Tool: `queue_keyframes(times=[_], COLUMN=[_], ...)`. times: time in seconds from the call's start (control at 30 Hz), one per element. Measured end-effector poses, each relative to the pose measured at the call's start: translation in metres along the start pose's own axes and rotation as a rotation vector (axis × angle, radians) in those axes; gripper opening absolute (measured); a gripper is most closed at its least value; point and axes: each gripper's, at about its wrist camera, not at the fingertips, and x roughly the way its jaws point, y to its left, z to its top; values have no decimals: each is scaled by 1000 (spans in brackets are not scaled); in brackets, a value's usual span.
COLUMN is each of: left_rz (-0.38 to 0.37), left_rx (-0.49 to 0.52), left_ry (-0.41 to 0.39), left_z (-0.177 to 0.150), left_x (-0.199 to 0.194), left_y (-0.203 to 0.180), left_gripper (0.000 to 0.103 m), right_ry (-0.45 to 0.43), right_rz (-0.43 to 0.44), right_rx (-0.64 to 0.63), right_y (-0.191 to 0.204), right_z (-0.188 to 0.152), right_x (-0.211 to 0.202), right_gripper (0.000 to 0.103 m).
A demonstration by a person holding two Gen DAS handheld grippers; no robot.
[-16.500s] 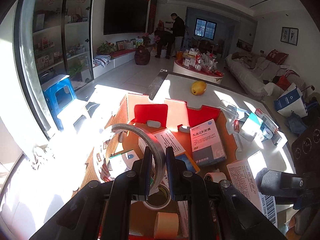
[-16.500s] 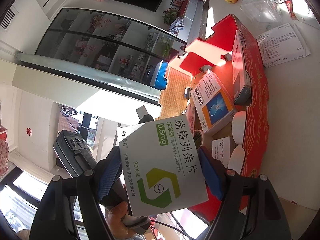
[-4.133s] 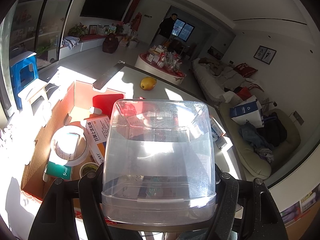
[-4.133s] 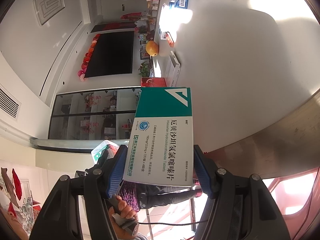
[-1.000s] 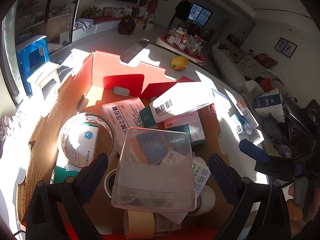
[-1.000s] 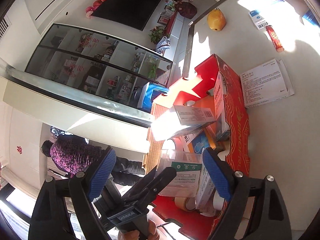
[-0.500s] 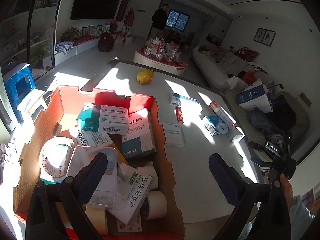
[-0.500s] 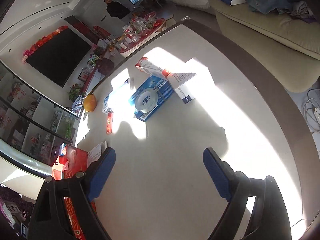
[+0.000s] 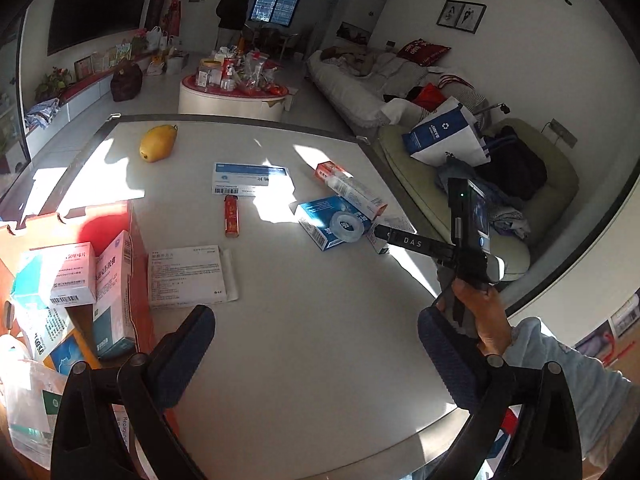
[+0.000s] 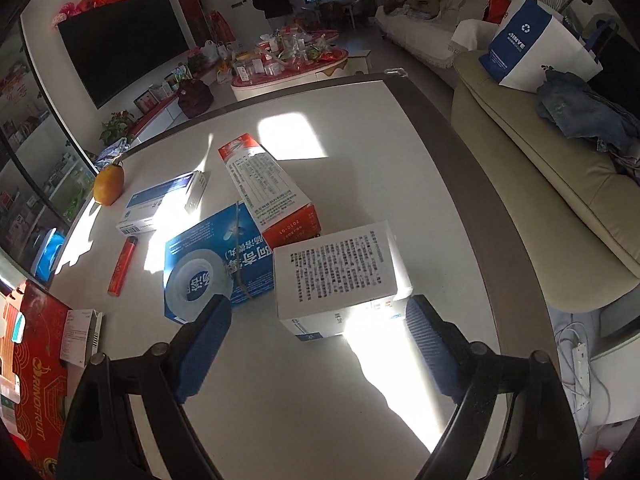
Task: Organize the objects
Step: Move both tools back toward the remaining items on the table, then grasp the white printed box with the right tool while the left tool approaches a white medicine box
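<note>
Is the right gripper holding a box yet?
No, the right gripper has its jaws open and empty, with the white box lying ahead on the table.

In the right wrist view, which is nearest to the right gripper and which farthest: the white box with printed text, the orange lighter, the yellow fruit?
From the right gripper:
1. White box with printed text, just ahead between the fingers.
2. Orange lighter, left.
3. Yellow fruit, far left, near the table edge.

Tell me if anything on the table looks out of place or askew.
The yellow fruit near the far corner is the only non-medicine item. The red-ended box lies askew, one end propped on the blue box. A paper leaflet lies loose beside the red carton, not in it.
</note>
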Motion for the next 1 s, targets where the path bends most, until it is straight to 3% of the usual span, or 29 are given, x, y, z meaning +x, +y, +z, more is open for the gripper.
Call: queue_keyframes(times=[0.1, 0.13, 0.17, 0.37, 0.57, 0.73, 0.8, 0.93, 1.0], left_rz=[22, 30, 34, 46, 89, -5, 13, 57, 83], left_rx=[29, 39, 48, 95, 248, 333, 389, 539, 683], left_ry=[45, 64, 82, 143, 240, 512, 598, 687, 733], left_z=[3, 4, 4, 9, 37, 52, 55, 60, 54], left_x=[20, 27, 35, 62, 94, 136, 146, 155, 160], left_y=[-10, -12, -14, -21, -11, 11, 13, 9, 2], left_gripper=[103, 103, 103, 103, 103, 103, 103, 103, 103], right_ry=[16, 27, 35, 16, 11, 7, 4, 12, 15], right_rz=[19, 30, 32, 72, 336, 473, 508, 556, 569], right_rx=[22, 24, 17, -53, 159, 183, 185, 189, 200], right_y=[-8, -9, -10, -2, -25, -21, -18, -13, -13], right_z=[1, 1, 1, -10, -43, -74, -84, -96, -100], right_x=[10, 14, 16, 0, -42, -80, -90, -100, -102], right_gripper=[89, 87, 78, 76, 76, 76, 76, 76, 76])
